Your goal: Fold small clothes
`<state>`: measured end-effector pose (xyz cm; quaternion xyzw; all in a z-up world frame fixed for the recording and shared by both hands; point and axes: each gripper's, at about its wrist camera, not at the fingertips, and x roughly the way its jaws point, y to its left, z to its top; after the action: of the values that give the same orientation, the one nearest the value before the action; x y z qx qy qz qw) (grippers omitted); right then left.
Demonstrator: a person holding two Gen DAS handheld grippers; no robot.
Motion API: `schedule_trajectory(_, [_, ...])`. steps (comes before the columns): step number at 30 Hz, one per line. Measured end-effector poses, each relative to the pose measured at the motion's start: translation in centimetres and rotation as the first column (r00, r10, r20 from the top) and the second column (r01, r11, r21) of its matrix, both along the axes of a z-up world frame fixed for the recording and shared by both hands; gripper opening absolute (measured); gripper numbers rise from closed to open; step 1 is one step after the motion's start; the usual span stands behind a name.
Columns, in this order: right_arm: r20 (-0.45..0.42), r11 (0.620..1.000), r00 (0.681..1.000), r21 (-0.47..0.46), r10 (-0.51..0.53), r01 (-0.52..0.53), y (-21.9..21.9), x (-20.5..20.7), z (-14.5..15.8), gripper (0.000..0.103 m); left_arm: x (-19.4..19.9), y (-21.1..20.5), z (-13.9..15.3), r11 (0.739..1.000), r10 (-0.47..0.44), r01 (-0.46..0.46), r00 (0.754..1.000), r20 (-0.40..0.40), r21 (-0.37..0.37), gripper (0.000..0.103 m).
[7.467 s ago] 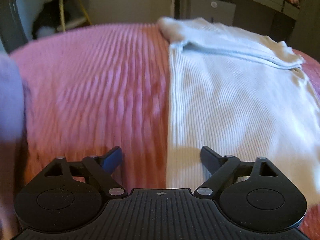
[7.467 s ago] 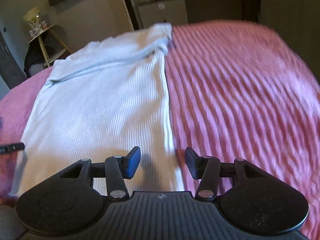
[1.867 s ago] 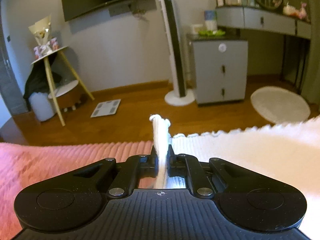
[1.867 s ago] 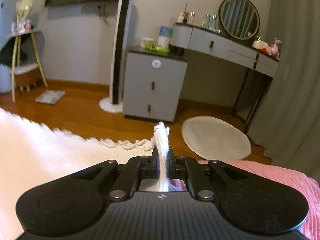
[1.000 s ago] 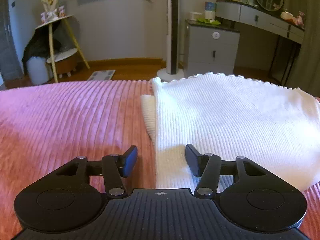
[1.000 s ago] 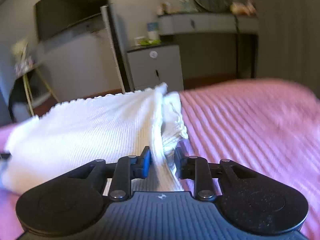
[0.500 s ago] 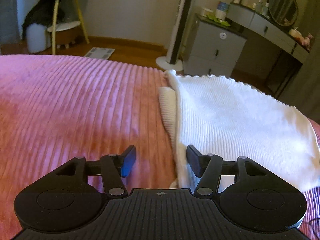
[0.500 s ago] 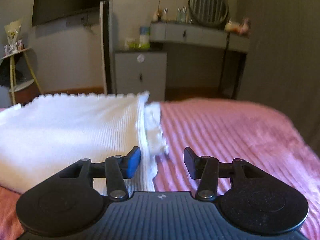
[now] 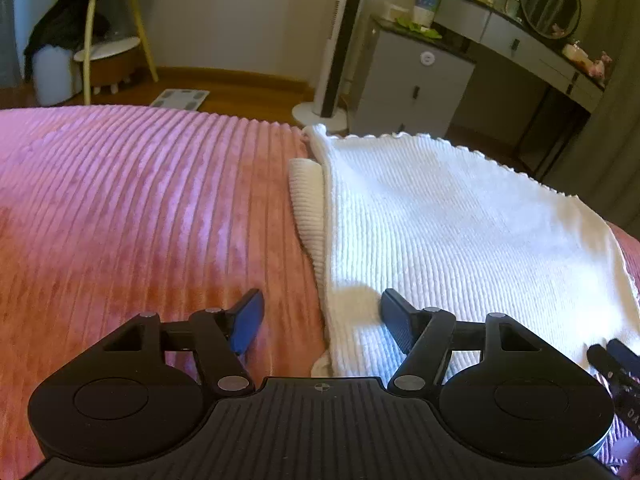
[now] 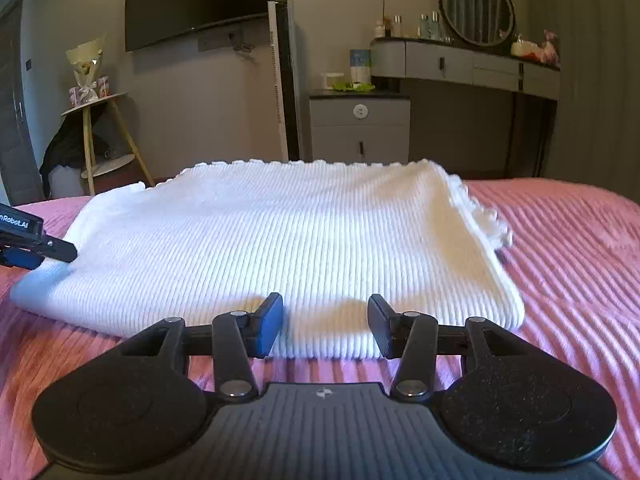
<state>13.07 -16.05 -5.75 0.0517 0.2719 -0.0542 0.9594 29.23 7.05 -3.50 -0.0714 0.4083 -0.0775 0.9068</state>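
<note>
Pink ribbed bedspread (image 9: pixel 140 208) carries the white knit garment (image 10: pixel 280 240), now released and folded in half. Left hand-held gripper (image 9: pixel 320 320) is still opening, empty; right hand-held gripper (image 10: pixel 324 320) is half open, empty. Another fold seems needed.

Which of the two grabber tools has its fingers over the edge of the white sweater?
The left gripper: its opening jaws straddle the white sweater's side edge, nothing gripped. The right gripper faces the folded front, fingers on either side of nothing.
</note>
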Motion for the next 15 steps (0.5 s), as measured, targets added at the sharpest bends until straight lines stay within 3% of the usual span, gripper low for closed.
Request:
schedule_trajectory(12, [0.041, 0.999, 0.998, 0.001, 0.047, -0.047, -0.3, -1.9, -0.8, 0.051, 0.5, -1.0, -0.4, 1.000, 0.003, -0.002, 1.000, -0.019, 0.016, 0.066])
schedule_trajectory(15, [0.054, 0.998, 0.996, 0.002, 0.064, -0.064, -0.4, -2.2, -0.9, 0.052, 0.7, -0.8, -0.3, 1.000, 0.005, -0.006, 0.999, -0.037, -0.016, 0.058])
